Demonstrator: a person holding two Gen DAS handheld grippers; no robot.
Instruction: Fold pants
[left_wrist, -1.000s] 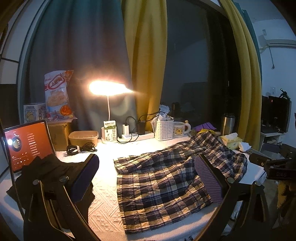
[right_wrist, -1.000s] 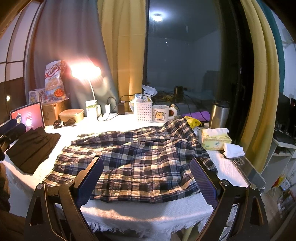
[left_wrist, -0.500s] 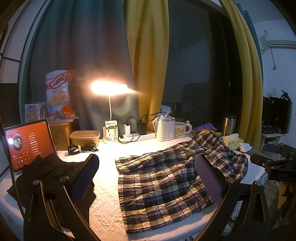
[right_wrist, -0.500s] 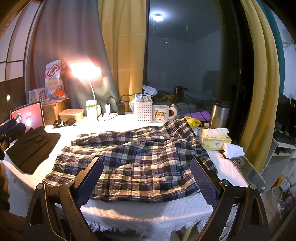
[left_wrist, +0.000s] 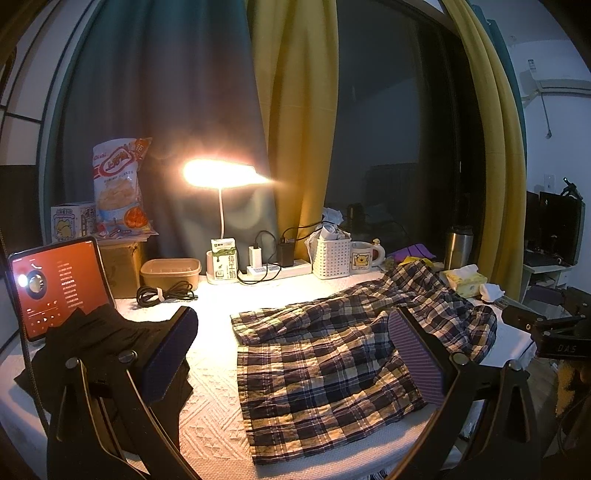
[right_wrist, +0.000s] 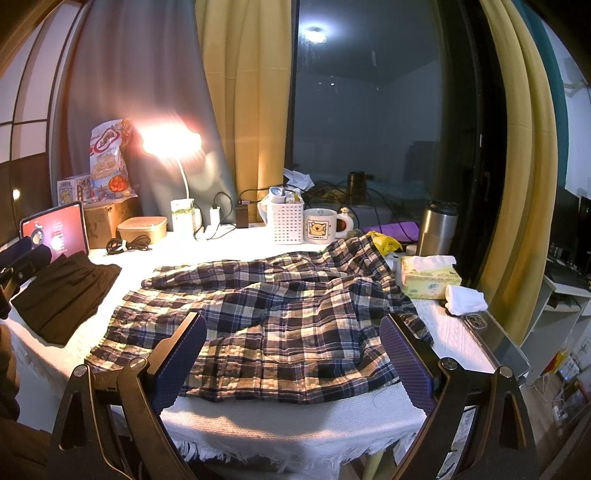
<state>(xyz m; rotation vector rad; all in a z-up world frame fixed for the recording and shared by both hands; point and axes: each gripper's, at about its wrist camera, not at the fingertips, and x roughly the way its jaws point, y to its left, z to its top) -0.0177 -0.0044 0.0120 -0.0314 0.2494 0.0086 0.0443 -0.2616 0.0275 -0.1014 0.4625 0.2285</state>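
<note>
Plaid pants (left_wrist: 332, 354) lie spread and rumpled on the white table cover (left_wrist: 210, 417), legs to the left, waist to the right. They also show in the right wrist view (right_wrist: 280, 321). My left gripper (left_wrist: 291, 354) is open and empty, held above the near left edge of the table, over the leg ends. My right gripper (right_wrist: 291, 354) is open and empty, held at the near edge in front of the waist part. The right gripper's body shows at the right edge of the left wrist view (left_wrist: 554, 332).
A dark folded garment (right_wrist: 66, 291) and a lit tablet (left_wrist: 55, 284) are at the left. A lamp (left_wrist: 221, 177), milk carton (left_wrist: 223, 262), power strip (left_wrist: 277, 269), white basket (right_wrist: 286, 218), mug (right_wrist: 321, 225), steel flask (right_wrist: 437, 229), tissue box (right_wrist: 428, 277) and phone (right_wrist: 495, 336) line the back and right.
The left wrist view has shifted very slightly; the pants and both grippers stay as they were.
</note>
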